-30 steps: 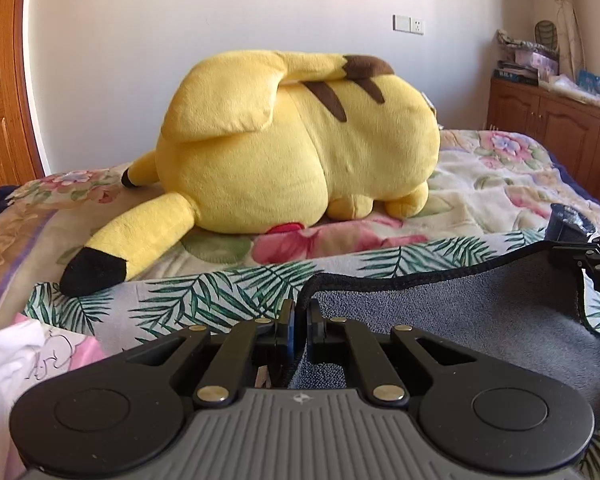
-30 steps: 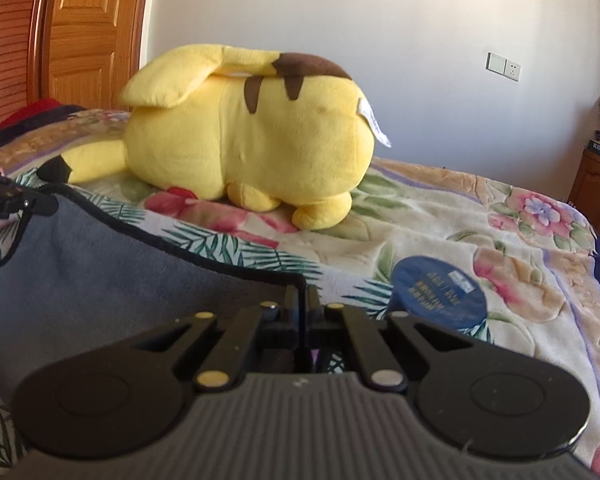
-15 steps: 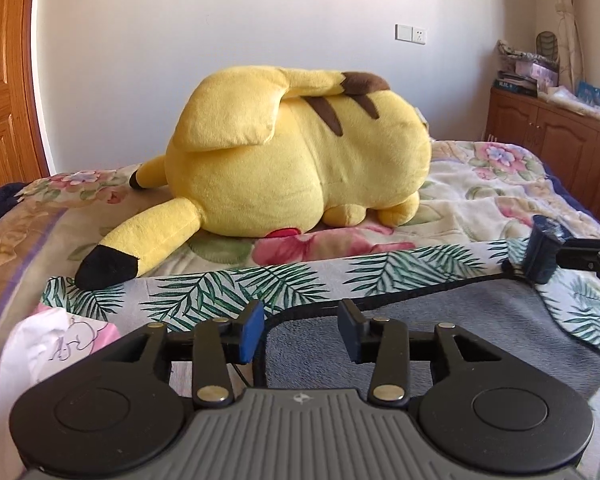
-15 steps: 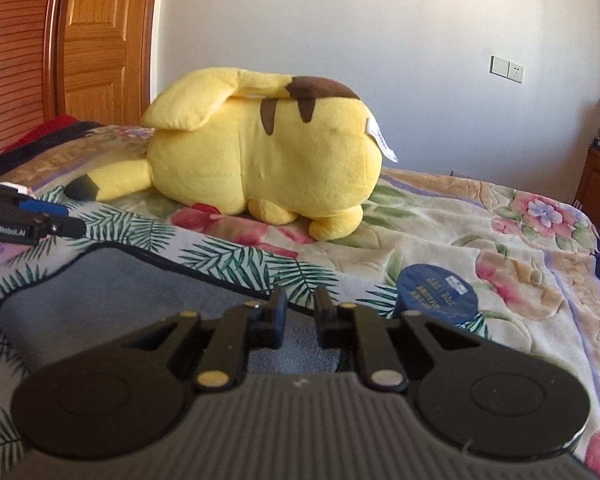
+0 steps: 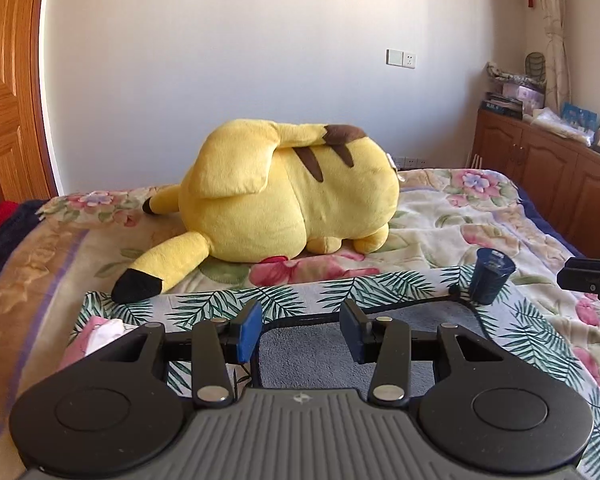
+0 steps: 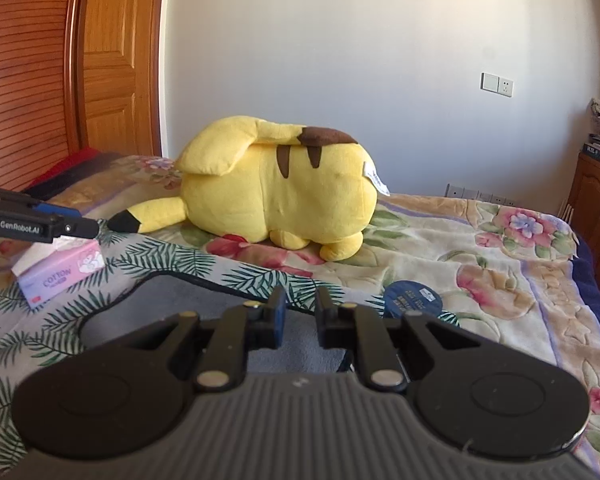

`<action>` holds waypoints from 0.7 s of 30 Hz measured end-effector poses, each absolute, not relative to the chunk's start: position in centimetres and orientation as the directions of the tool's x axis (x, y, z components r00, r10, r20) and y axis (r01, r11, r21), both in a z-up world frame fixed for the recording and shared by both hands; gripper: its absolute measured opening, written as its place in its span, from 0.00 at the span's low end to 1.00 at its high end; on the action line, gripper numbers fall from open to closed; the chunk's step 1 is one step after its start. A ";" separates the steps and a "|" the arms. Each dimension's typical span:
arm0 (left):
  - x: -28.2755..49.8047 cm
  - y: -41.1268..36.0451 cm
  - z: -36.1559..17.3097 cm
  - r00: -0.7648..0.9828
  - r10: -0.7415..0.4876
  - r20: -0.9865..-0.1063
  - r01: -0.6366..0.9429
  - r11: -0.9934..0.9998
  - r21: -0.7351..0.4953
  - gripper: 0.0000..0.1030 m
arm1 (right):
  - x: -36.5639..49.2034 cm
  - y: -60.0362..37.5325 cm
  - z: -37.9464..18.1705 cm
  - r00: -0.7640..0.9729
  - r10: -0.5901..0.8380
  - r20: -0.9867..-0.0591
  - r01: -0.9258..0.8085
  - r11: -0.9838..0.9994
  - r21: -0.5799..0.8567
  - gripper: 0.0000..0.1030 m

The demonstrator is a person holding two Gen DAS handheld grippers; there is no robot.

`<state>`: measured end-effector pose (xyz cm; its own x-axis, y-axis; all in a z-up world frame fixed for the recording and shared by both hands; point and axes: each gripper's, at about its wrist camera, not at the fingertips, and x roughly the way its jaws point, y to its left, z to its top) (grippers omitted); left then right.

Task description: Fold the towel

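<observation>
Both claws now off towel (image 5: 320, 364); tissue pack (image 6: 60, 276) "COTTON".

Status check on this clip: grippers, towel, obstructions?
Left gripper open, right gripper open, both empty. Grey towel flat on bed. Tissue pack and blue round tag beside it.

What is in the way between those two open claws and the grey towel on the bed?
Nothing visible. The grey towel lies flat directly under the open left gripper and right gripper; the dark blue cup sits at its far corner.
</observation>
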<state>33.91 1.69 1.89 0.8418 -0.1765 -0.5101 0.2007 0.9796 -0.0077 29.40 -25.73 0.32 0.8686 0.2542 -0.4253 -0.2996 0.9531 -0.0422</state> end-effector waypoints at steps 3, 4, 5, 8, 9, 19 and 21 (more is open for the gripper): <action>32.5 1.6 3.0 0.844 -0.174 -0.508 0.203 0.979 0.003 0.23 | 27.9 -25.7 1.4 0.878 0.254 -0.405 -0.294 0.955 -0.039 0.39; 32.0 1.5 3.4 0.844 -0.173 -0.508 0.205 0.979 0.006 0.23 | 27.5 -25.7 1.7 0.880 0.253 -0.402 -0.293 0.955 -0.040 0.39; 31.6 1.6 3.8 0.844 -0.175 -0.507 0.206 0.978 0.006 0.23 | 27.1 -25.7 2.1 0.881 0.254 -0.400 -0.292 0.956 -0.038 0.39; 30.1 1.6 4.8 0.848 -0.175 -0.500 0.206 0.978 0.007 0.27 | 26.0 -25.7 2.9 0.887 0.247 -0.390 -0.282 0.959 -0.035 0.50; 29.6 1.6 5.1 0.850 -0.173 -0.497 0.204 0.979 0.009 0.35 | 25.7 -25.7 3.2 0.890 0.242 -0.385 -0.278 0.960 -0.038 0.55; 25.4 1.8 8.6 0.888 -0.149 -0.436 0.177 0.984 0.025 0.72 | 22.8 -26.0 4.8 0.913 0.204 -0.353 -0.232 0.972 -0.039 0.86; 24.8 1.9 9.1 0.890 -0.149 -0.431 0.175 0.984 0.021 0.77 | 22.4 -26.1 4.9 0.910 0.213 -0.356 -0.236 0.971 -0.023 0.88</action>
<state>24.77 1.89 9.12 0.8899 -0.1486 -0.4312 0.1748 0.9844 0.0213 22.40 -26.05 4.93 0.9100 0.2132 -0.3555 -0.2365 0.9714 -0.0229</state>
